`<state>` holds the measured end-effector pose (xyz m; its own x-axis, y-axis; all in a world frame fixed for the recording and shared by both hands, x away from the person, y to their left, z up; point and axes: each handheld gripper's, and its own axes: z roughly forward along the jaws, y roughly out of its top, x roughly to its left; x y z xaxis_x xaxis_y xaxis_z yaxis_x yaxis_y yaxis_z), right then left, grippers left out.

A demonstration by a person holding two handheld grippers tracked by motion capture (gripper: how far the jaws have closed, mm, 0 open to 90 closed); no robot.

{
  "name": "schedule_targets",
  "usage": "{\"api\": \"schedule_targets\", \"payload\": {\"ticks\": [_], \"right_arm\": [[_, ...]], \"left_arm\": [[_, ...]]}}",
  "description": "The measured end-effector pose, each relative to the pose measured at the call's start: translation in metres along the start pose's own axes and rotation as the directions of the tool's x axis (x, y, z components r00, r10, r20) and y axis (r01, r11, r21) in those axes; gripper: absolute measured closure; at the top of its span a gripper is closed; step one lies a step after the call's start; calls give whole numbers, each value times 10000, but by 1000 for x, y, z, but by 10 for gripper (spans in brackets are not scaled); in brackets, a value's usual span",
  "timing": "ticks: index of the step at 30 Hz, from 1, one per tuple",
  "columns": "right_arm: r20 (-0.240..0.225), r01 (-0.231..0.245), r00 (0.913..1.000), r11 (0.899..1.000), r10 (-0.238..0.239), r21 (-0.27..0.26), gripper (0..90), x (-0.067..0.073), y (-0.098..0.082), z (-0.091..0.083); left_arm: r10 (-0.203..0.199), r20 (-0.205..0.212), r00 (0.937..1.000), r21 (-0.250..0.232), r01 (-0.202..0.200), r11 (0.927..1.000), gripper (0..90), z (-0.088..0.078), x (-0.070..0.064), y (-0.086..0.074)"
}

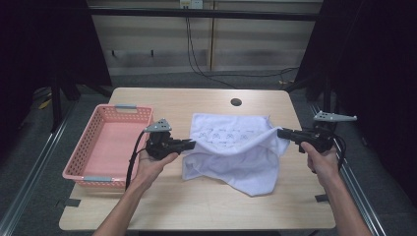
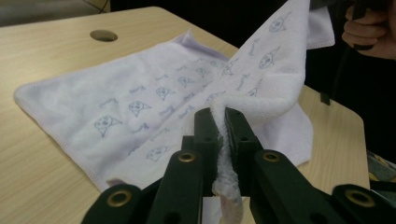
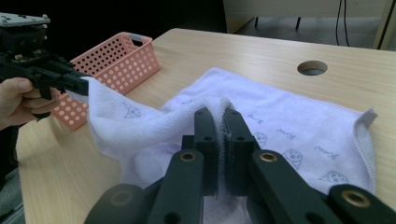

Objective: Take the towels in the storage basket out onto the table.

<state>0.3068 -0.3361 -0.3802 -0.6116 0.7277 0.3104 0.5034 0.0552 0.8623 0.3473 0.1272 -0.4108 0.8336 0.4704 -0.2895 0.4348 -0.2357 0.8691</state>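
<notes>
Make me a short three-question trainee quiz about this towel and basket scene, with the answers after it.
1. True or false: the left gripper is shut on the towel.
2. What does the right gripper pinch? A) basket rim B) towel C) cable
3. On which side of the towel, in the high view, is the pink basket?

Key: 1 true. 2 B. 3 The left side, on the table, with nothing visible inside it.

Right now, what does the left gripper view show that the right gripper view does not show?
The left gripper view alone shows the left hand-held gripper shut on a pinched towel edge, with the hand opposite. The right gripper view alone shows the pink basket and the right hand-held gripper shut on the cloth. Both show the white printed towel, the wooden table and its round hole.
</notes>
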Motion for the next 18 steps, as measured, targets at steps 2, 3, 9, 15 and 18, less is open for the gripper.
{"api": "schedule_targets", "payload": {"ticks": [2,3,9,15,18], "right_arm": [[19,49,10000,9999,-49,-111,863,2,5,-6],[-23,81,10000,9998,-82,-202,863,3,8,-9],[-328,682,9969,9931,-717,-955,862,33,25,-48],[-948,1149,9880,9902,-1223,-796,860,85,-9,-87],[-1318,1100,9845,9927,-1158,-500,856,109,-45,-104]], "left_arm": [[-195,411,9990,-585,219,9980,857,-12,-2,9],[-243,462,9986,-924,285,9953,857,-22,-5,16],[396,696,9968,-1636,-278,9861,857,-75,-41,30],[511,1452,9881,-1449,-299,9890,856,-114,-86,-3],[484,2036,9779,-1071,-269,9939,854,-128,-108,-34]]}}
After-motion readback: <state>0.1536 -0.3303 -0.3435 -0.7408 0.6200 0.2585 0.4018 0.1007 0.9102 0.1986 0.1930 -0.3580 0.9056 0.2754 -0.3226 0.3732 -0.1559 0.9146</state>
